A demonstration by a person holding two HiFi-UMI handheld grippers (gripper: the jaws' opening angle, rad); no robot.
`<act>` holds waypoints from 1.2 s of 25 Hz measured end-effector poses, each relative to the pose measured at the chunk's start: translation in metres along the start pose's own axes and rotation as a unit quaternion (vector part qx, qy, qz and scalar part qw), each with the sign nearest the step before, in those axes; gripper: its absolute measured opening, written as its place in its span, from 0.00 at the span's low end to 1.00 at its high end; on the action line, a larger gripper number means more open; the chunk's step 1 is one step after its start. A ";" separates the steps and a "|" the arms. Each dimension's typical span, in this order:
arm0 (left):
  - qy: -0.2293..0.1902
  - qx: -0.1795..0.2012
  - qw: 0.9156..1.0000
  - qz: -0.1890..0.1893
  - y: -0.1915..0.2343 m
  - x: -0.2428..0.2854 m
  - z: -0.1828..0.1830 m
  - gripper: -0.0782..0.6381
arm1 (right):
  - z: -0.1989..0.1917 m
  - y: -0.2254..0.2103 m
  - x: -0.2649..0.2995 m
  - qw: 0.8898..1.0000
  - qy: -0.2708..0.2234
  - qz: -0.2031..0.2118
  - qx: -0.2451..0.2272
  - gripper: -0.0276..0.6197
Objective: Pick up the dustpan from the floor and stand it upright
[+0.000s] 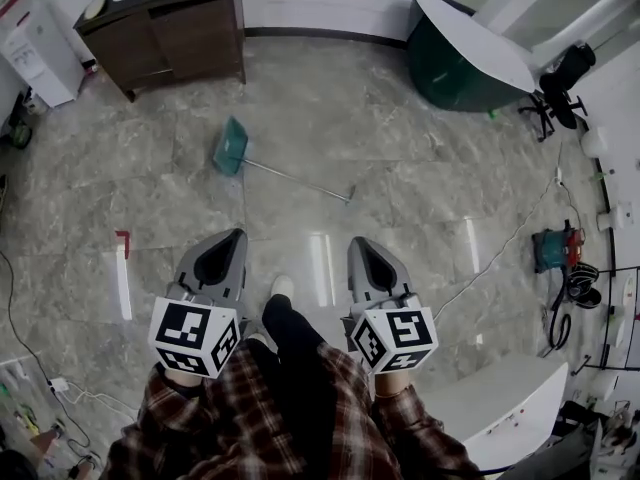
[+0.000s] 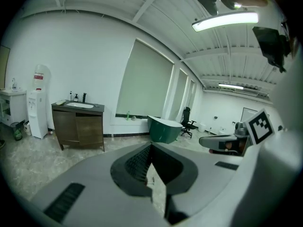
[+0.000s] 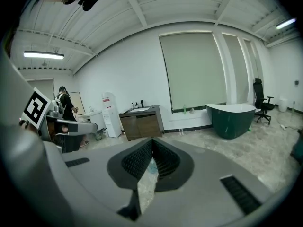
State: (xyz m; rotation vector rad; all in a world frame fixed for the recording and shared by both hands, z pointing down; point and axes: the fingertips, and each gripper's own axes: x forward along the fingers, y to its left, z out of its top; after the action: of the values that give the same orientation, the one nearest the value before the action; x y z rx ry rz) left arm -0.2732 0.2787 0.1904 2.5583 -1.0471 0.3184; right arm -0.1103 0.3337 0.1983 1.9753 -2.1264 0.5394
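Ahead of you, a dark brown wooden cabinet (image 1: 170, 33) stands by the wall, with a tall white water cooler (image 1: 35, 53) beside it. To the right sit a big dark green tub (image 1: 450, 68) and a black wheeled chair (image 1: 562, 80).

Red plaid sleeves (image 1: 200, 423); grey left claw (image 1: 233, 234), right claw (image 1: 357, 241), black-and-white marker cubes (image 1: 193, 336).
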 end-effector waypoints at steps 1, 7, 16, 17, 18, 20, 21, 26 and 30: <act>-0.002 0.002 1.000 -0.001 -0.001 0.011 0.007 0.11 | 0.005 -0.010 0.005 1.000 0.000 -0.002 0.000 0.06; -0.010 0.005 1.000 0.000 -0.001 0.063 0.036 0.11 | 0.026 -0.053 0.037 1.000 0.000 -0.008 0.004 0.06; 0.004 0.000 1.000 -0.007 0.015 0.120 0.048 0.11 | 0.035 -0.084 0.088 1.000 0.021 -0.007 0.009 0.06; 0.005 0.000 1.000 -0.009 0.019 0.129 0.050 0.11 | 0.037 -0.087 0.097 1.000 0.023 -0.008 0.009 0.06; 0.005 0.000 1.000 -0.012 0.022 0.138 0.053 0.11 | 0.039 -0.091 0.105 1.000 0.024 -0.010 0.010 0.06; 0.006 0.001 1.000 -0.019 0.029 0.160 0.061 0.11 | 0.044 -0.100 0.122 0.999 0.026 -0.016 0.012 0.06; 0.007 0.002 1.000 -0.023 0.034 0.173 0.066 0.11 | 0.047 -0.105 0.132 0.999 0.027 -0.020 0.015 0.06; 0.008 0.013 0.999 -0.041 0.069 0.242 0.099 0.11 | 0.069 -0.132 0.196 0.999 0.025 -0.040 0.023 0.06; 0.016 0.031 0.997 -0.064 0.085 0.296 0.128 0.11 | 0.098 -0.166 0.241 0.997 0.011 -0.070 0.042 0.06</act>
State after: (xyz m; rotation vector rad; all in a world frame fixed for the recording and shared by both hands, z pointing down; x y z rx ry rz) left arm -0.1170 -0.0162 0.1933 2.6506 -0.8711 0.3618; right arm 0.0415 0.0661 0.2220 2.1316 -1.9645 0.6325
